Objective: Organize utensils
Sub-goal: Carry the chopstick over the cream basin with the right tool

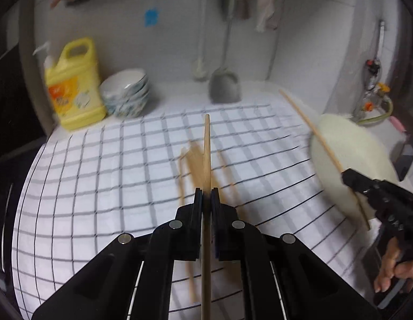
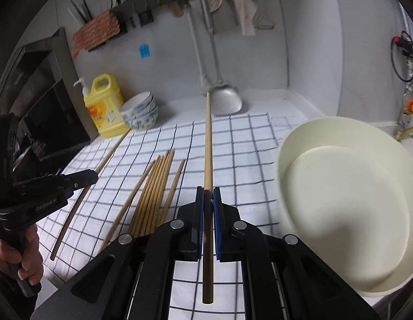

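Left gripper (image 1: 206, 196) is closed on a single wooden chopstick (image 1: 207, 144), which runs straight out between the jaws and also passes back beneath the gripper body. Right gripper (image 2: 208, 196) is likewise closed on a second chopstick (image 2: 208, 144), held some way along its length with the butt end projecting back toward the camera. Both sticks are clear of the checked cloth (image 2: 246, 160) covering the desk. Remaining loose chopsticks (image 2: 153, 194) lie in a rough bundle on the cloth, below and just left of the right gripper in its view, with one stray stick slightly apart on the bundle's right. A cream bowl (image 2: 347, 200) sits to the right, near the right gripper and apparently tilted; whether it is the intended receptacle cannot be confirmed. Assessment: each chopstick is light, stiff and narrow, with a smooth surface liable to pivot or slide in a pinch grip. Hold nearer the middle is judged steadier than at an end. Picking one from the tight bundle risks disturbing its neighbours. Left view is motion-blurred; fine contact there is uncertain.
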Action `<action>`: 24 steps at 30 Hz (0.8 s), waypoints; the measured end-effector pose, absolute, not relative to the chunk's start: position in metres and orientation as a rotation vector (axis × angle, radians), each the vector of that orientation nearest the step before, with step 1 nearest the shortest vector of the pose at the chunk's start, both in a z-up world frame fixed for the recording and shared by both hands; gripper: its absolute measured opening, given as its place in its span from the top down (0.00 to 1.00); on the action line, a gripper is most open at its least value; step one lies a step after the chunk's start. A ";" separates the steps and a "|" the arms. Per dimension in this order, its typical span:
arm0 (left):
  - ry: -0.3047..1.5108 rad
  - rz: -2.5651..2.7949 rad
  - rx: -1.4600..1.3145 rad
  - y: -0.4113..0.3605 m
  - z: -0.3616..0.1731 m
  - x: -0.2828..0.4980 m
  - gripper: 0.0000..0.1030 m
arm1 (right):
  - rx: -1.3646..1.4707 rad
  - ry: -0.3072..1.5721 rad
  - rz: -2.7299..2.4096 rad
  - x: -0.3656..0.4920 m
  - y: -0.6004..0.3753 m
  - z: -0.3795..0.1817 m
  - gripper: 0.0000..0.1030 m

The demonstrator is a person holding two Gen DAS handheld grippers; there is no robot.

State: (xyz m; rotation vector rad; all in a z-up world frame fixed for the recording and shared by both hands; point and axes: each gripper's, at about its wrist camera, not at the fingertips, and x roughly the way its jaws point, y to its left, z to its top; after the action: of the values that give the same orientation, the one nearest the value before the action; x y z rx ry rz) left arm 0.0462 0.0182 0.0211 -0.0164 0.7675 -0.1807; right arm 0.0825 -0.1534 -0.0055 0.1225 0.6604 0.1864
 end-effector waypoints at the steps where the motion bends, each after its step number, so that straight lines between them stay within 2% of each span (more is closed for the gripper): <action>1: 0.761 -0.206 -0.013 0.007 0.028 0.048 0.93 | 0.130 0.649 0.176 0.081 -0.160 -0.001 0.94; 11: 0.741 -0.446 -0.006 -0.119 0.064 0.071 0.93 | 0.265 0.562 -0.049 0.054 -0.268 0.029 0.94; 24: 0.892 -0.557 0.063 -0.255 0.024 0.118 0.93 | 0.370 0.678 -0.180 0.061 -0.327 -0.013 0.94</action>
State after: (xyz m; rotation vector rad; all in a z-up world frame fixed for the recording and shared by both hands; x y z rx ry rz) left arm 0.1182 -0.2550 0.0236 0.0634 0.8921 -0.5574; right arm 0.0610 -0.3271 -0.0130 0.3697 0.6780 -0.1803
